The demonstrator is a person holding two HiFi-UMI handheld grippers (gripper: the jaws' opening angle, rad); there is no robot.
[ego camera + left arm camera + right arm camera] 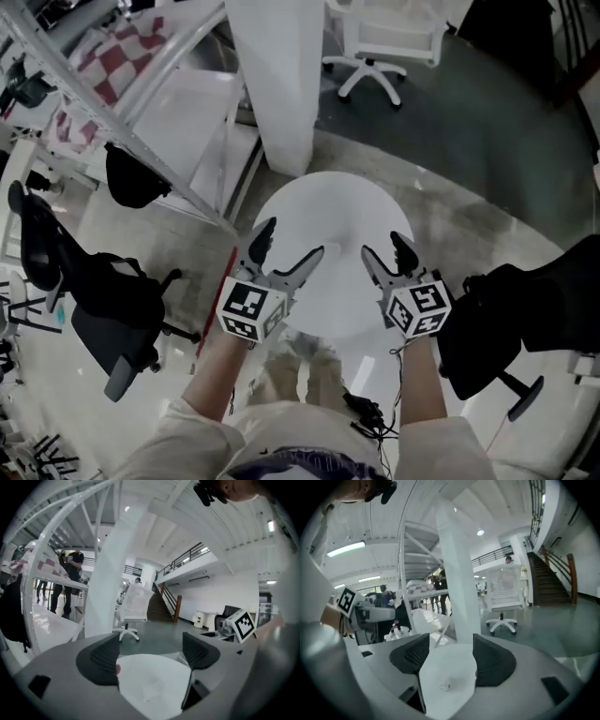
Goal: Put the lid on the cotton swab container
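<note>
A round white table [323, 202] stands in front of me, seen from above in the head view. Neither a cotton swab container nor a lid shows in any view. My left gripper [289, 242] hovers over the table's near left part, jaws apart with nothing between them. My right gripper [384, 246] hovers over the near right part, also open and holding nothing. In the left gripper view the left gripper [150, 656] shows only white tabletop [150, 681] between its pads. In the right gripper view the right gripper [446, 656] frames a tiny pale speck [445, 685] on the tabletop.
A white pillar [277, 84] rises just beyond the table, with a white office chair [375, 56] behind it. A slanted white metal frame [141, 122] stands at the left. Black office chairs sit at the left [103, 300] and right [525, 319]. People [65, 581] stand far off.
</note>
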